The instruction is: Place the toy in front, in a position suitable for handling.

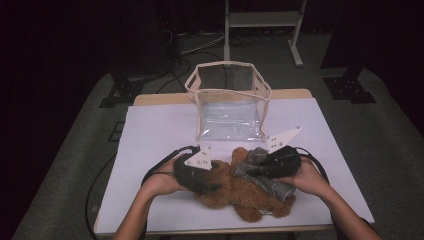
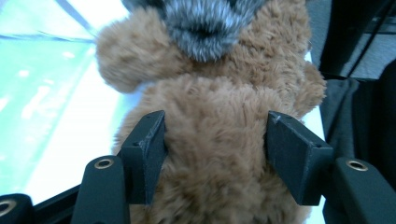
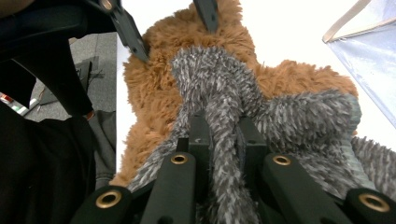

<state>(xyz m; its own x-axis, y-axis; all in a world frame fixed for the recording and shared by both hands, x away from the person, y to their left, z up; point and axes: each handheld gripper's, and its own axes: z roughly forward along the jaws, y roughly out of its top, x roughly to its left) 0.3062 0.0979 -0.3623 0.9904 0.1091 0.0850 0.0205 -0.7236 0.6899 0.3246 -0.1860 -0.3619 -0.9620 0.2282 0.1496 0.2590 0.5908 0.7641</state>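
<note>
A dark room with grey carpet holds a desk [image 1: 150, 150] covered in a white sheet.

Nearest, a brown bear [image 1: 240, 192] lies on the sheet at the near middle of the desk, with a grey scarf [image 1: 265, 175] draped over its right part. A person's forearms come in from the near edge. The left gripper [image 1: 212, 186] is at the bear's left side; in the left gripper view its jaws stand on either side of the bear's [image 2: 219, 140] furry body, with the pads set into the fur on both sides, a loose grasp. The right gripper [image 1: 252, 170] is on the bear's right; in the right gripper view its jaws are clenched tight on a strand of the scarf [image 3: 219, 107], which runs over the bear [image 3: 159, 93].

Farther off, a clear bag [image 1: 230, 100] with pale trim stands upright and open-topped at the far middle of the desk, just beyond the bear and apart from it.
</note>
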